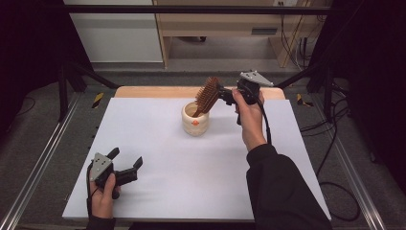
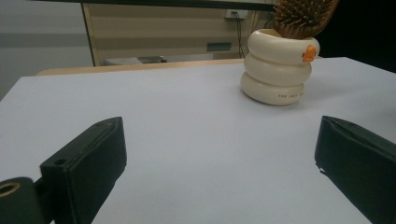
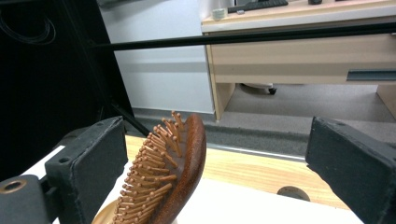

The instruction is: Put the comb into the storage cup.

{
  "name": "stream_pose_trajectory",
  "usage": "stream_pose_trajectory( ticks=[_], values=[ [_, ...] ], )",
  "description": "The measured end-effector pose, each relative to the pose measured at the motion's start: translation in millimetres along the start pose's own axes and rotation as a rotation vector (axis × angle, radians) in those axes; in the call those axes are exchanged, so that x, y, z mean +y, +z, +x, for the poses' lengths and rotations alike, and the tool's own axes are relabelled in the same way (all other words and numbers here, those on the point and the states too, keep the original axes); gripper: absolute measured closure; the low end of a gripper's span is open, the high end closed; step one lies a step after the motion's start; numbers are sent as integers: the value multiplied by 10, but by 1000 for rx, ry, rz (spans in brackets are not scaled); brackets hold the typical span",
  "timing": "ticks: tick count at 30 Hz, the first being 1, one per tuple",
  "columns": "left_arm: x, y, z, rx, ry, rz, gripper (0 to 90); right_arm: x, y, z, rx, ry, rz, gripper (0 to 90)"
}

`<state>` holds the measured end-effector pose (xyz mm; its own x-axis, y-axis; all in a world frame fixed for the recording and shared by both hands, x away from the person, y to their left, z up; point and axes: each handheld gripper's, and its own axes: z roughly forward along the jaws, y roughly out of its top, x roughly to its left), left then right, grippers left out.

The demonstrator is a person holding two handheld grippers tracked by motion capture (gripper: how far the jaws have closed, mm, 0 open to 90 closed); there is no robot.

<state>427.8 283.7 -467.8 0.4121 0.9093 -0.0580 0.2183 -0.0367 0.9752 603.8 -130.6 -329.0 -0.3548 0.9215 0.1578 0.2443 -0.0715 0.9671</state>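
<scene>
A brown wooden hairbrush [image 1: 207, 96] stands handle-down in a cream ringed cup [image 1: 195, 122] at the back middle of the white table sheet [image 1: 191, 172]. My right gripper [image 1: 224, 94] is held at the brush head from its right, open. In the right gripper view the brush [image 3: 168, 172] leans between the jaws, close to the left one, and my right gripper [image 3: 219, 154] grips nothing. My left gripper [image 1: 127, 158] rests open near the front left. The left gripper view looks past my left gripper [image 2: 219, 149] to the cup [image 2: 278, 70] and brush [image 2: 303, 16].
A wooden table edge [image 1: 167, 91] shows behind the sheet. Metal frame rails [image 1: 38, 167] run along both sides, with cables [image 1: 335, 143] on the floor at the right. A wooden desk [image 1: 220, 24] stands beyond the table.
</scene>
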Motion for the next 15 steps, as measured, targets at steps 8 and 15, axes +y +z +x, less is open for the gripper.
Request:
stream_pose_trajectory(
  ticks=[8, 15],
  values=[
    [-1, 1, -2, -1, 2, 2, 24, 5, -60, -18, 32, 4, -14, 59],
    [0, 0, -6, -1, 2, 1, 24, 56, -157, -85, 14, -32, -55, 53]
  ],
)
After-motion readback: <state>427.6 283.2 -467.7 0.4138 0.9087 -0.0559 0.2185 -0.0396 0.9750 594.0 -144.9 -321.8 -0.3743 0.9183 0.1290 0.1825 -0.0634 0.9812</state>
